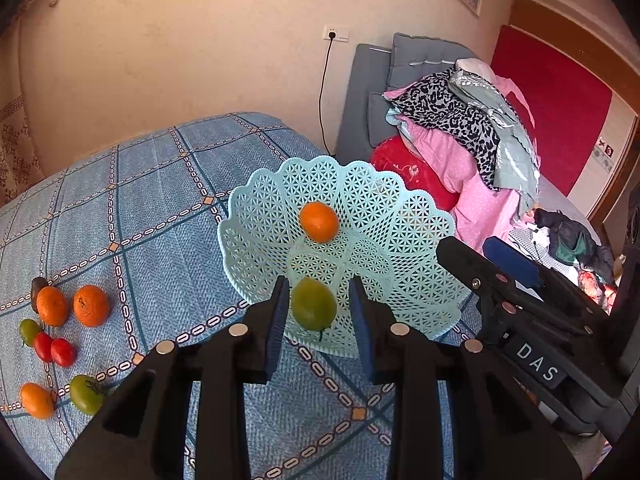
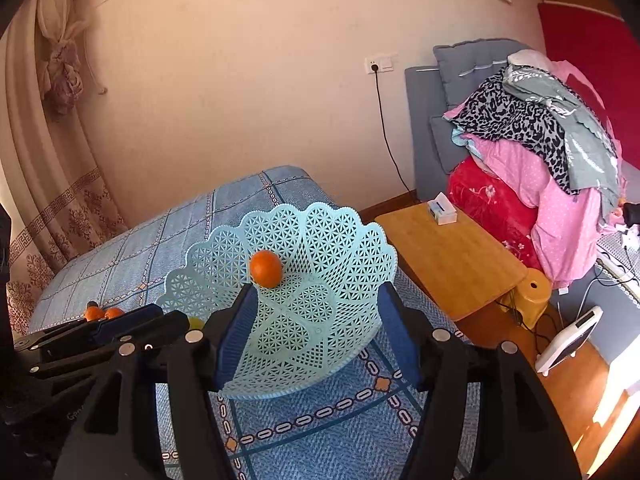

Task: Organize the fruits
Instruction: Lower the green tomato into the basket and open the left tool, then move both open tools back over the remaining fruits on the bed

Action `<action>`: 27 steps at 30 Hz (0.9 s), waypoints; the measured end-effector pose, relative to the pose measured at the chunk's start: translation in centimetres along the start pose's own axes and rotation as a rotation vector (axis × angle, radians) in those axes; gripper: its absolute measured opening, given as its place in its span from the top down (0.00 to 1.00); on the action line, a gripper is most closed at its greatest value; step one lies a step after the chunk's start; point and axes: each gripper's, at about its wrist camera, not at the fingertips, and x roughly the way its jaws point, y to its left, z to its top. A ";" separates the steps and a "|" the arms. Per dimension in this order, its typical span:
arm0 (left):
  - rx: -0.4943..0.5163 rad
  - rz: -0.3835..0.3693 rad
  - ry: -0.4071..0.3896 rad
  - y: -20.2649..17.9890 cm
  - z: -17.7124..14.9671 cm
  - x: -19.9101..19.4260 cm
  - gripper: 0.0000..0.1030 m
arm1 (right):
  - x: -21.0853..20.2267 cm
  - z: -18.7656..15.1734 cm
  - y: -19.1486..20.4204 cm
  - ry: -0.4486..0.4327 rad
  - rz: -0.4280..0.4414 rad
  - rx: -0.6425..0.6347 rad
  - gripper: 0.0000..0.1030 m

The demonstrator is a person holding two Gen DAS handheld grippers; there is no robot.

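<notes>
While pale turquoise plastic lattice basket (image 1: 384, 216) tilts on blue patterned cloth (image 1: 160, 200), holds one orange fruit (image 1: 319, 222); my left gripper (image 1: 320, 312) jaws wide, green tomato (image 1: 313, 304) loose between; my right gripper (image 2: 316, 332) wide, flanking basket. Seven fruits left on cloth.

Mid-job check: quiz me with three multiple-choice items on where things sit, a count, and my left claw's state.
1. The orange nearest the claws sits:
A on the wooden table
B in the basket
C on the floor

2. Red tomatoes on the blue cloth:
A two
B five
C none

3. The left claw is:
A shut on the basket
B shut, empty
C open

B: it rests against the basket lattice.
A: one pair lies at far left.
C: the left claw shows gaps beside the green fruit.
</notes>
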 end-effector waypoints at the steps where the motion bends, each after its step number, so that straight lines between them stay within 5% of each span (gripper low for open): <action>1: 0.002 0.000 0.001 -0.1 0.1 0.1 0.63 | 0.0 0.0 0.0 0.000 0.000 0.001 0.39; 4: -0.007 0.009 -0.007 0.2 0.1 0.0 0.47 | -0.1 0.0 -0.2 0.001 -0.002 0.006 0.39; 9: -0.023 0.024 -0.007 1.0 0.1 -0.3 0.45 | -0.1 -0.1 -0.2 0.001 -0.001 0.006 0.39; 19: -0.078 0.086 -0.052 3.6 -0.1 -2.5 0.21 | -0.6 -0.6 0.4 -0.005 0.005 -0.018 0.39; 27: -0.101 0.172 -0.122 5.4 -0.1 -5.4 0.17 | -1.7 -0.7 2.0 -0.027 0.043 -0.040 0.38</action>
